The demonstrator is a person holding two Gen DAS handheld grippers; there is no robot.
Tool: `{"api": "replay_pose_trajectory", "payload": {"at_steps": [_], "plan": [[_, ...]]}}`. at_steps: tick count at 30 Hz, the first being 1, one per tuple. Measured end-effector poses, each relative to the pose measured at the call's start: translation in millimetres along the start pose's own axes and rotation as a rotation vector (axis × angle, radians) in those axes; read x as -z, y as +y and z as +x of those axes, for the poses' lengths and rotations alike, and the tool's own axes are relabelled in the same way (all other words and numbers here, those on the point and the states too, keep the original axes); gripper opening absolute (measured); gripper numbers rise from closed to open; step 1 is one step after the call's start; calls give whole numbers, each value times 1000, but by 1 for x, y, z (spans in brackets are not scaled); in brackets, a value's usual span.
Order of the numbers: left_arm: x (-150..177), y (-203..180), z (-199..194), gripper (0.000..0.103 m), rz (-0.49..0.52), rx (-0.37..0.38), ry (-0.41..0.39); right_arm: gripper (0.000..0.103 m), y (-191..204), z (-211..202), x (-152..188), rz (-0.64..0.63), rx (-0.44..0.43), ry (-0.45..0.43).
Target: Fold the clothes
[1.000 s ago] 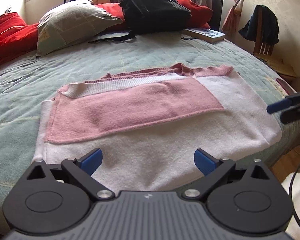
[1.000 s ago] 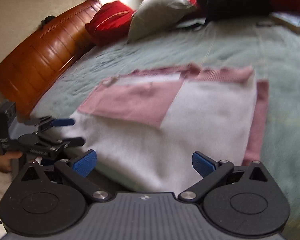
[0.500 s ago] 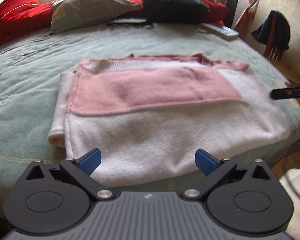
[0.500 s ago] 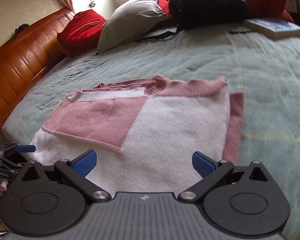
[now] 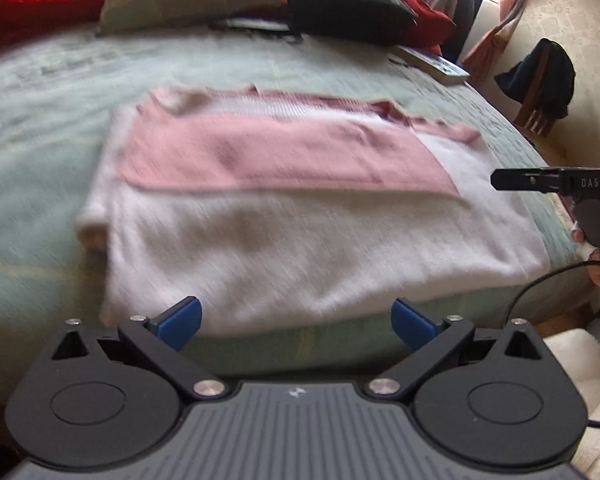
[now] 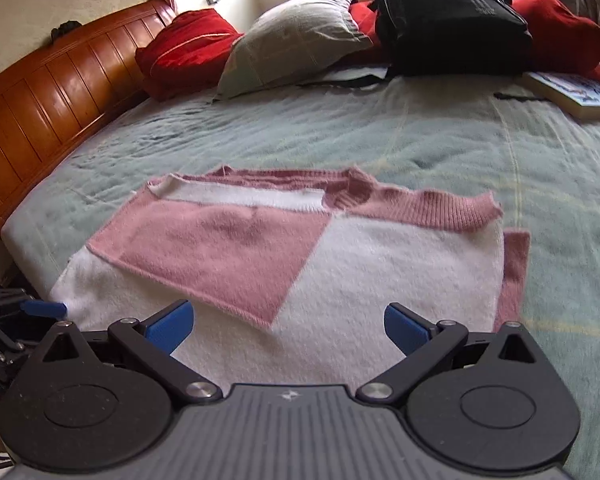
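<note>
A pink and white knitted sweater (image 5: 300, 216) lies partly folded on the green bedspread (image 5: 40, 120), a pink sleeve laid across its white body. In the right wrist view the same sweater (image 6: 340, 280) fills the middle. My left gripper (image 5: 296, 318) is open, held at the bed's near edge just short of the sweater's hem, with nothing between its fingers. My right gripper (image 6: 286, 322) is open above the sweater's near white edge, also empty. The right gripper's arm shows at the right edge of the left wrist view.
A grey pillow (image 6: 296, 40), red cushions (image 6: 188, 48), a black backpack (image 6: 448, 16) and a book (image 6: 576, 96) lie at the bed's far side. A wooden headboard (image 6: 52, 104) runs along the left. A chair with dark clothes (image 5: 540, 80) stands beside the bed.
Both grippers have drawn back toward the bed's near edge and swung their views across the sweater. Both stay open. The sweater has not moved.
</note>
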State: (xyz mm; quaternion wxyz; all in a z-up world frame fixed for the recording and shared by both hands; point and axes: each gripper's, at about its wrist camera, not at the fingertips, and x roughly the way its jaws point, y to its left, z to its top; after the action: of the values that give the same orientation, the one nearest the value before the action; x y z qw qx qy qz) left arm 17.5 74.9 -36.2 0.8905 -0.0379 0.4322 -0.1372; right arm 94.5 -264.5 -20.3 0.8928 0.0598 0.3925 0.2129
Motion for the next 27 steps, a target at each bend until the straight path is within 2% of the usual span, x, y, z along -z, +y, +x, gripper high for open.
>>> {"api": "replay_pose_trajectory", "payload": {"at_steps": [4,6,8,10,14,18,23,27], "plan": [[-33,9,10,101,12,15,-60,103,10,10,-16,-50,36,-32],[-42,18,26,101,-17,-6,-48,103,14,19,-21,-83,72,-34],[-42,30,41,101,-52,-60,-18,103,16,26,-22,-109,94,-29],[-32,41,48,101,-69,-76,-11,103,15,33,-20,-127,99,-15],[-24,49,38,101,-94,-26,-37,103,2,58,-11,-88,101,87],[-44,41,32,101,-66,-39,-48,103,0,62,-6,-75,95,80],[-69,36,51,101,-16,-38,-43,103,1,63,-6,-77,96,86],[-66,56,72,101,-100,-54,-7,103,0,62,-5,-79,97,85]]}}
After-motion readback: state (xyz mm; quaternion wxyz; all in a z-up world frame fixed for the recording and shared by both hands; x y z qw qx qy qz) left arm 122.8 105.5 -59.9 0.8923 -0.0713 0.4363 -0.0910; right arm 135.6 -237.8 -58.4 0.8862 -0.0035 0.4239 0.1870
